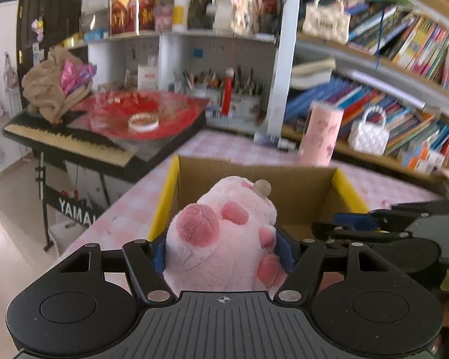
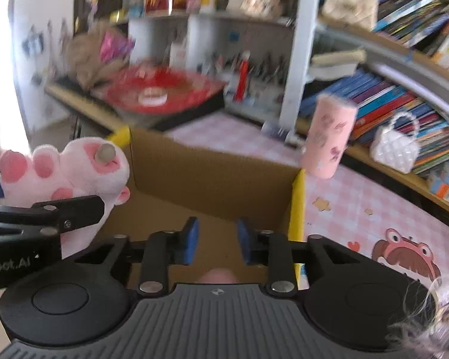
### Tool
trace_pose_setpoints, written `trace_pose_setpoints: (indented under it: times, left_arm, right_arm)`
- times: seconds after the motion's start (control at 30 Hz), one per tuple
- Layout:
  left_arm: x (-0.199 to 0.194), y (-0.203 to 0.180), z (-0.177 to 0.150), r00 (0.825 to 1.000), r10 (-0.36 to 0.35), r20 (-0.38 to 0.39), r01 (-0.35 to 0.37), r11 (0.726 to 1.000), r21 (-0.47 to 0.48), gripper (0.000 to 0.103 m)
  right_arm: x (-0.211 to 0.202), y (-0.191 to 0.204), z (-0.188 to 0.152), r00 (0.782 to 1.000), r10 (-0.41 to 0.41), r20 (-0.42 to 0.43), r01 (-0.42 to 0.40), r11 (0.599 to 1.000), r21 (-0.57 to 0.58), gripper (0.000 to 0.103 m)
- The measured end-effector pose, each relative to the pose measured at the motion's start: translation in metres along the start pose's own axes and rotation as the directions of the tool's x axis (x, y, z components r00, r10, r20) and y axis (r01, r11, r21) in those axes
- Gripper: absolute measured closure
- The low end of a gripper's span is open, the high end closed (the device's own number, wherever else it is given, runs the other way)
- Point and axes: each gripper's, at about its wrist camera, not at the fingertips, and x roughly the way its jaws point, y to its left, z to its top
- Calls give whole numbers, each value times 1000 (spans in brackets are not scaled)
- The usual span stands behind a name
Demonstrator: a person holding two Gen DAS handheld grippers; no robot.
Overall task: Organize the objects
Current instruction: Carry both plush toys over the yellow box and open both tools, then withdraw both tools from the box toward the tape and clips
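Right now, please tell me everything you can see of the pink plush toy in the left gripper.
The pink plush toy is fluffy pale pink with darker pink paw pads and a small round beige knob on top. The left gripper clamps it between blue pads, above the open brown cardboard box with yellow edges.

Fluffy plush toy (image 1: 224, 239); matt cardboard box (image 1: 299, 185) (corrugated).

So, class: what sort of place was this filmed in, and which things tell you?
Most likely a lived-in home room, perhaps a child's study or playroom. Clues: shelves crammed with colourful books, a Yamaha keyboard on a stand, and a pink checked tablecloth with cartoon prints.
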Motion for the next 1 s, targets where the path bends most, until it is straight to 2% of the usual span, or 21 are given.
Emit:
trace_pose_setpoints:
  times: [0.03, 0.2, 0.23, 0.37, 0.6, 0.63, 0.7, 0.73, 0.77, 0.9, 1.0]
  left_arm:
    - [6, -1, -1, 1000, 2, -17, -2, 1000, 2, 34]
    - [29, -2, -8, 996, 33, -81, -31, 999, 22, 34]
    - [30, -4, -9, 996, 49, -69, -46, 998, 49, 34]
    - [31, -8, -9, 995, 68, -73, -62, 995, 84, 33]
    - [33, -6, -6, 995, 66, -76, -60, 995, 76, 30]
    - [31, -5, -5, 995, 60, -73, -56, 996, 68, 29]
    - [25, -3, -3, 997, 52, -50, -49, 997, 56, 20]
    - [18, -1, -2, 999, 42, -22, -41, 998, 42, 16]
    - [11, 0, -1, 999, 32, 10, -33, 999, 28, 10]
    - [-17, 1, 5, 994, 19, 104, -18, 1000, -11, 10]
    - [-34, 3, 5, 991, 16, 135, -13, 999, -29, 10]
  right_arm:
    - [8, -1, -1, 1000, 5, -27, -5, 1000, -10, 86]
    - [35, 0, -9, 993, 29, -115, -38, 996, -82, 88]
    - [36, 3, -9, 992, 29, -121, -41, 994, -100, 88]
    - [37, 9, -9, 994, 36, -101, -55, 981, -188, 87]
    - [45, 3, -2, 994, 57, -91, -75, 976, -206, 86]
    - [45, 3, -1, 995, 54, -90, -71, 977, -202, 84]
    - [41, -1, 0, 997, 40, -73, -52, 984, -170, 70]
    - [37, -4, 0, 998, 28, -56, -36, 988, -148, 59]
    - [32, -7, 0, 999, 24, -38, -29, 991, -128, 57]
    - [5, -12, 0, 999, 18, 26, -16, 996, -85, 57]
    - [-22, -14, -1, 996, 5, 84, -3, 1000, -30, 50]
